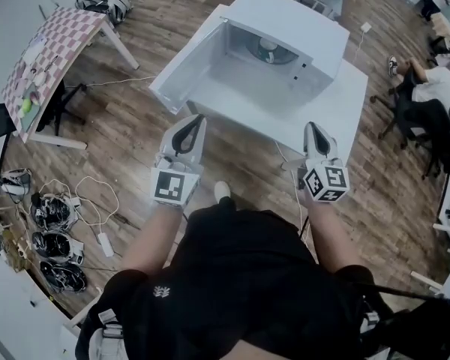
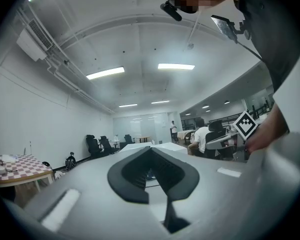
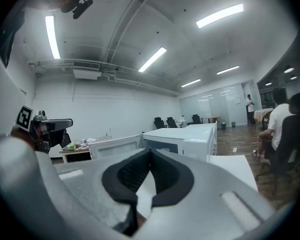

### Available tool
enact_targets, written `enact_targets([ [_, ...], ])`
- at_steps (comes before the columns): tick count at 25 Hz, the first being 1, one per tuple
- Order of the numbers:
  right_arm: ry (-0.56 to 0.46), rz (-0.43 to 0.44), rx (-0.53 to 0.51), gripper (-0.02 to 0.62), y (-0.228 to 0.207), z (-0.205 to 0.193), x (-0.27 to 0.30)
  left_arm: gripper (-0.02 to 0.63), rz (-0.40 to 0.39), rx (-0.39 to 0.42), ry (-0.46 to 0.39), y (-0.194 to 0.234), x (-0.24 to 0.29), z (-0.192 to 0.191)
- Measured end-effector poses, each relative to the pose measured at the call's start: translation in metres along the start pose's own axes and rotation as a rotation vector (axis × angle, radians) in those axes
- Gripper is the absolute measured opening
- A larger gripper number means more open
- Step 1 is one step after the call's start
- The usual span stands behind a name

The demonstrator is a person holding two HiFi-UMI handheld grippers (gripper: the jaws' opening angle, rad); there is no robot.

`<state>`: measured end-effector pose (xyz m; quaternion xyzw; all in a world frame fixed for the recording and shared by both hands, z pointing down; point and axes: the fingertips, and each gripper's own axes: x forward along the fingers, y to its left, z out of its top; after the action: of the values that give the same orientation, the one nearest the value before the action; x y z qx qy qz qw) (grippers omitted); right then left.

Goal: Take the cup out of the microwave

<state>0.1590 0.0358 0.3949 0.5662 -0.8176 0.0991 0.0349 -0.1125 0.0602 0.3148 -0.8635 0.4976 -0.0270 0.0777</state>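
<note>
The microwave (image 1: 300, 28) stands on the white bench (image 1: 349, 107) with its door (image 1: 181, 72) swung open to the left. The cup (image 1: 268, 48) sits inside on the turntable. Both grippers hover short of the bench edge, well apart from the cup. The left gripper (image 1: 198, 121) and the right gripper (image 1: 312, 127) each have their jaws closed together, with nothing between them.

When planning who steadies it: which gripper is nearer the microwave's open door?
Left. In the head view the left gripper is just below the open door; the right gripper lies well to its right.
</note>
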Motion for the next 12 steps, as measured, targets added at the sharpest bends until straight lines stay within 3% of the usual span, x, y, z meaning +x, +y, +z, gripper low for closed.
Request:
enact_targets([
  [6,-0.013,-0.057,-0.006,0.002,0.003,0.005,0.039,0.006,-0.064,-0.004,-0.022,0.032,0.036,-0.007],
  [12,-0.049,-0.061,-0.037,0.002,0.008,0.024,0.072,0.006,-0.109,0.01,-0.046,0.047,0.075,-0.009],
])
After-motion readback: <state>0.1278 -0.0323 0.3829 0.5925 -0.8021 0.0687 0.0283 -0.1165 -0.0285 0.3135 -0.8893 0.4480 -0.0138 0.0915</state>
